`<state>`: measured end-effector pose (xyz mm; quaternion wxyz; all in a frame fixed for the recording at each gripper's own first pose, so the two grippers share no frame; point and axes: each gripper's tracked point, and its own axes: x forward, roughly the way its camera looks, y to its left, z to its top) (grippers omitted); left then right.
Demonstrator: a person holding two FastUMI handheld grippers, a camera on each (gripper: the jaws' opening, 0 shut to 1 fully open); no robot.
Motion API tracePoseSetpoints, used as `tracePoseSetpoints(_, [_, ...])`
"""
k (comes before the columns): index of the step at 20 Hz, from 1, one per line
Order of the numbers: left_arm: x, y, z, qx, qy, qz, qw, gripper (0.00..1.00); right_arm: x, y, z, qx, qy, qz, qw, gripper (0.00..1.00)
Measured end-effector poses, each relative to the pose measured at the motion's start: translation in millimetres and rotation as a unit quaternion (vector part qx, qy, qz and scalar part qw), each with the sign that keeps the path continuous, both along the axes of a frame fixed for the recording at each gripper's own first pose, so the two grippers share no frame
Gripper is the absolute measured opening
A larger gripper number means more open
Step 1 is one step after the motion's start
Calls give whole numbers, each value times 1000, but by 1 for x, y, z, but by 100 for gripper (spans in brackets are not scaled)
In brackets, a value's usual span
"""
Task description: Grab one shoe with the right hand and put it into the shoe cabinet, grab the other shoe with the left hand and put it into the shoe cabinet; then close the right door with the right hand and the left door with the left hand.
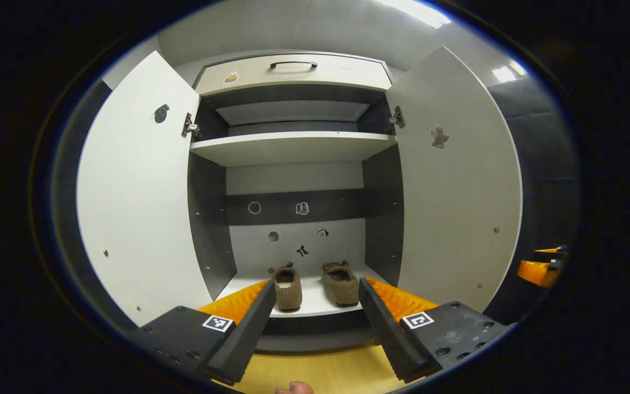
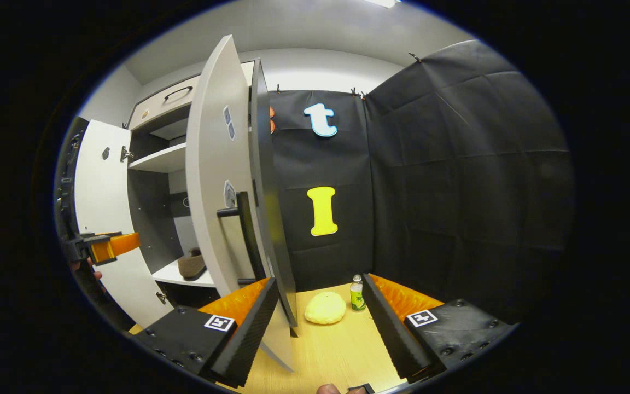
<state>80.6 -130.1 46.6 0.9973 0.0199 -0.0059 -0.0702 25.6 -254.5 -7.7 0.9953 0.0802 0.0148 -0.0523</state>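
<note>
On the bottom shelf (image 1: 315, 306) of the shoe cabinet (image 1: 293, 164), two brown shoes lie side by side, toes toward the viewer in the left gripper view: the left shoe (image 1: 287, 289) and the right shoe (image 1: 341, 283), close but apart. Both doors stand open, the left door (image 1: 137, 191) and the right door (image 1: 457, 186) swung wide to either side. A drawer (image 1: 293, 71) with a dark handle sits at the top. The left hand-held gripper (image 1: 315, 306) faces the shelf with its jaws spread wide, holding nothing. The right hand-held gripper (image 2: 320, 306) is likewise wide open and empty, beside the right door's outer edge, near its handle (image 2: 244, 235). Beyond it, a yellow soft lump (image 2: 325, 307) and a small bottle (image 2: 356, 294) rest on the wooden floor (image 2: 337, 350).
</note>
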Motion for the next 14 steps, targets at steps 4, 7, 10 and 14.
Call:
tracePoseSetpoints(4, [-24,6,-11,-9,5,6,1000,96,27,-1,8,-2,-3,10,1000,98])
tracePoseSetpoints(7, [-38,15,-22,-3,13,14,1000,97,39,9,9,-2,-1,23,1000,98])
tracePoseSetpoints(10, [-49,23,-32,-12,20,15,1000,96,39,12,10,-6,-3,29,1000,98])
tracePoseSetpoints(14, [-62,32,-38,-10,23,21,999,96,43,29,12,-17,-5,36,999,96])
